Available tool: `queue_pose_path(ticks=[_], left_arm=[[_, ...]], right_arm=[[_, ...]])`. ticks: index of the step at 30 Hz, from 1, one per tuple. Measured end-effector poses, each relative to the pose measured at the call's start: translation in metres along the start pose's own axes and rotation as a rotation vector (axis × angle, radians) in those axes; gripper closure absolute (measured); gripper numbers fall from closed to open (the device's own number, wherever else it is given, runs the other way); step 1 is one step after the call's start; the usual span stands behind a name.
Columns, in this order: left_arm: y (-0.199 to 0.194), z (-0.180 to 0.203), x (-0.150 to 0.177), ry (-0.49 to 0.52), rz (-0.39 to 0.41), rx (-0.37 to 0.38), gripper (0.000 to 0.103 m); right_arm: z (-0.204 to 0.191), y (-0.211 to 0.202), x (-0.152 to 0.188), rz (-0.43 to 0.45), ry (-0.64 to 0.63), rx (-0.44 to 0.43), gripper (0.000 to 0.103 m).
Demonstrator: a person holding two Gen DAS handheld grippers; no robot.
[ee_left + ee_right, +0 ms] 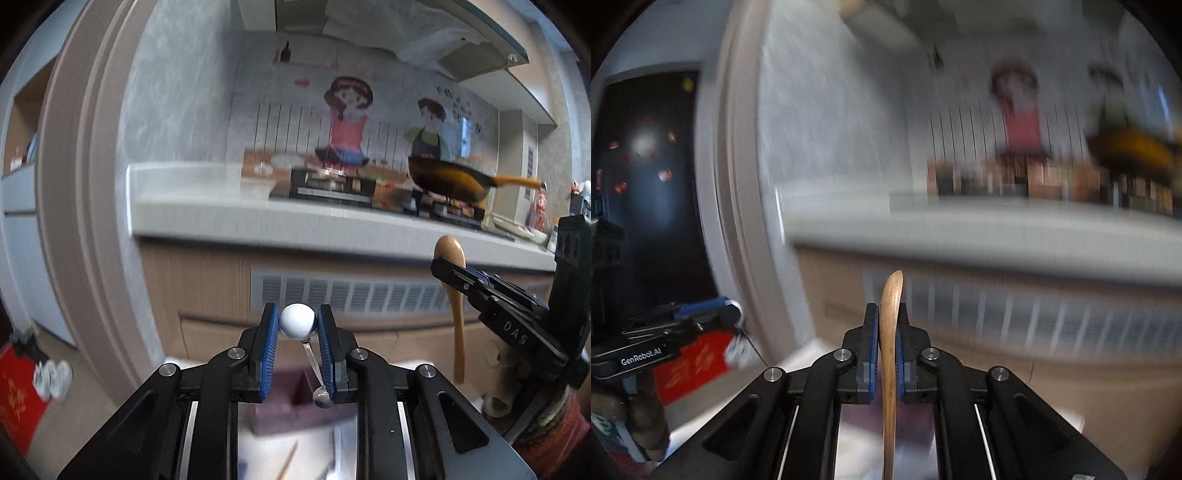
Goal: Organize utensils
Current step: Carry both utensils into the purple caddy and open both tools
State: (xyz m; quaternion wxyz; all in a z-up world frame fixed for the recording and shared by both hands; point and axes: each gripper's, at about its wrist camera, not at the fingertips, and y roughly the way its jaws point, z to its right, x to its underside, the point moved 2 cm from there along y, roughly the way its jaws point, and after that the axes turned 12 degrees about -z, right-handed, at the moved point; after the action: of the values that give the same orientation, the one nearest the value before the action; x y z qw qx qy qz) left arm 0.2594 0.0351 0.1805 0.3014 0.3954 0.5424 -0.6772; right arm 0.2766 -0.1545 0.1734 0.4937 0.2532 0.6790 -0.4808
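Left wrist view: left gripper [297, 326] in the foreground, blue-padded fingers [269, 332] closed partly on a small clear spoon [297, 322] with a white ball at its top. Ball pressed between both pads near the tips, thin clear stem hanging down and ending in a little bowl just beside the right pad. Spoon lifted in the air, well apart from anything below. To the right, right gripper [448, 271] seen from the side, clamped on a wooden spoon [453, 295] just below its bowl. Bowl of that spoon up, handle hanging straight down, free in the air. Behind both, grey surface [332, 218] with a dark pan [454, 181] that has a yellow handle, standing on a black stove [332, 186]. Above it, wall picture [349, 122] of two cartoon figures. Under the fingers, a purple box [295, 402], blurred; contents not clear.

Right wrist view: very blurred background. Right gripper [887, 317] nearly closed, both fingers [871, 339] tight against the wooden spoon [890, 350], seen edge-on. Spoon upright, bowl tip above the fingers, handle going down out of the picture. At the left edge, left gripper [733, 308] from the side, white ball just visible at its tip, thin stem hanging below. Gloved hand [639, 417] under that gripper. Red sheet [694, 365] low behind it, dark door [653, 177] further back.
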Motion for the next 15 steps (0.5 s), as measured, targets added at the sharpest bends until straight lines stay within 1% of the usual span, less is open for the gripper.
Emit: queue_pose_path(ticks=[2,4,5,9,12,15], left_arm=[[0.011,-0.003,-0.011,0.004,-0.001,0.004,0.081],[0.027,-0.007,-0.015,0.001,-0.021,0.008,0.081],[0.033,-0.01,-0.016,-0.001,-0.029,0.008,0.081],[0.065,-0.021,-0.013,-0.015,-0.077,0.008,0.081],[0.088,-0.03,-0.003,-0.022,-0.113,0.007,0.081],[0.111,-0.038,0.006,-0.043,-0.153,0.011,0.081]], right_arm=[[0.002,0.007,-0.015,0.066,-0.021,0.011,0.095],[0.008,0.03,-0.023,0.081,-0.004,-0.016,0.095],[0.01,0.036,-0.025,0.078,0.005,-0.026,0.095],[0.019,0.08,-0.023,0.037,0.017,-0.051,0.095],[0.021,0.103,-0.011,-0.001,0.015,-0.068,0.095],[0.017,0.124,0.001,-0.039,0.001,-0.056,0.095]])
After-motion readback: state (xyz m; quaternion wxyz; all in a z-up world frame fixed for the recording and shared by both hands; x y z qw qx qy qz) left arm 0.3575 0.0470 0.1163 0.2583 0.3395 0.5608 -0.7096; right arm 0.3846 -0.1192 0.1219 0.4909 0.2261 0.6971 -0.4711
